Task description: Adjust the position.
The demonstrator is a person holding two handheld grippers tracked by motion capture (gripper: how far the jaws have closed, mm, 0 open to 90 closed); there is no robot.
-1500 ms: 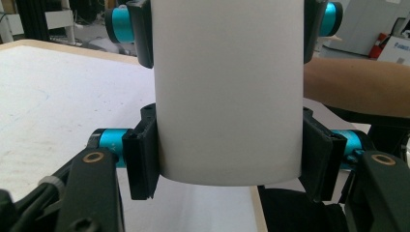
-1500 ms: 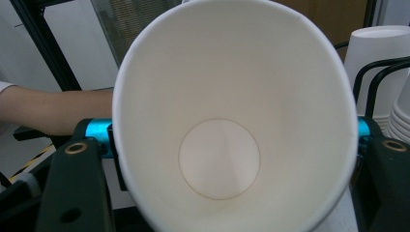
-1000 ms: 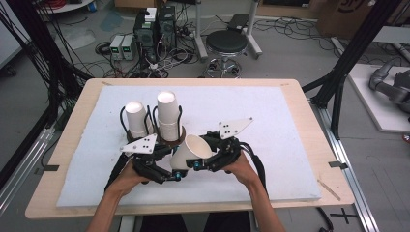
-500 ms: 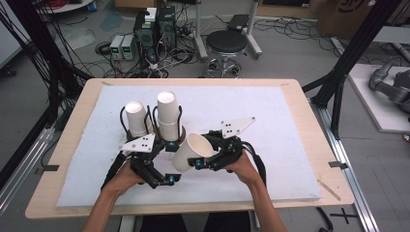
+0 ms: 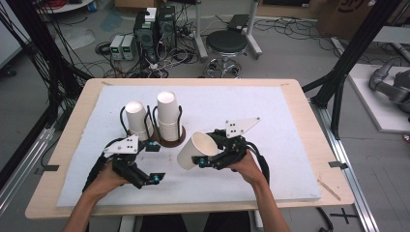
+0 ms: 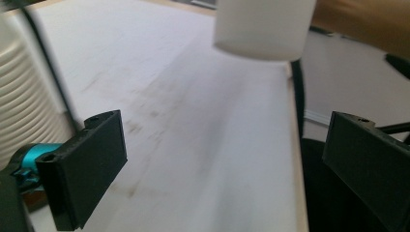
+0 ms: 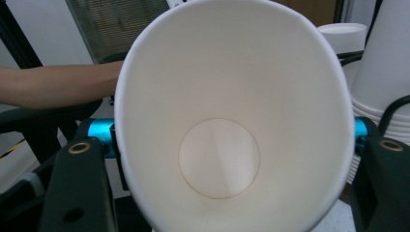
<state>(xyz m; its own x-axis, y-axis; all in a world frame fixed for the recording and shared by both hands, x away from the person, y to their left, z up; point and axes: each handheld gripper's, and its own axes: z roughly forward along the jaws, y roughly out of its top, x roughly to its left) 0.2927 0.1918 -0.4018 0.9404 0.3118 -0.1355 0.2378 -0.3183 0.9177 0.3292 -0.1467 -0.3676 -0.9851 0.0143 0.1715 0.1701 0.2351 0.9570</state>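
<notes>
While keeping the right tool point(image 5: 207, 153) clamped tight on the paper cup point(image 5: 188, 152), lets go with the left tool point(image 5: 153, 163): jaws just opened, now standing wide apart with nothing between them. Pulls that left tool back toward the near left of the bench point(image 5: 290, 125), clear of the cup it was up against a second ago. Means a clean handover, by the look of it: one cup separated and carried by the right side alone, hanging tilted above the mat, mouth turned toward the near left, just in front of the tall stack point(image 5: 167, 116) in its brown holder and the shorter stack point(image 5: 137, 120) beside it. Leaves the left tool free, probably for steadying or fetching the next cup. Looks along the left tool point(image 6: 227, 169) in the left gripper view and confirms the bare gap between the black pads, with only mat beyond, the cup point(image 6: 263, 29) off at the top edge and ribbed rims of a stack point(image 6: 24, 111) at the left, none of which reads so plainly from the high view. Peers straight down inside the cup point(image 7: 232, 96) in the right gripper view: clean and empty, walls squeezed a touch oval by the right tool point(image 7: 232, 183), a detail hidden from above.
</notes>
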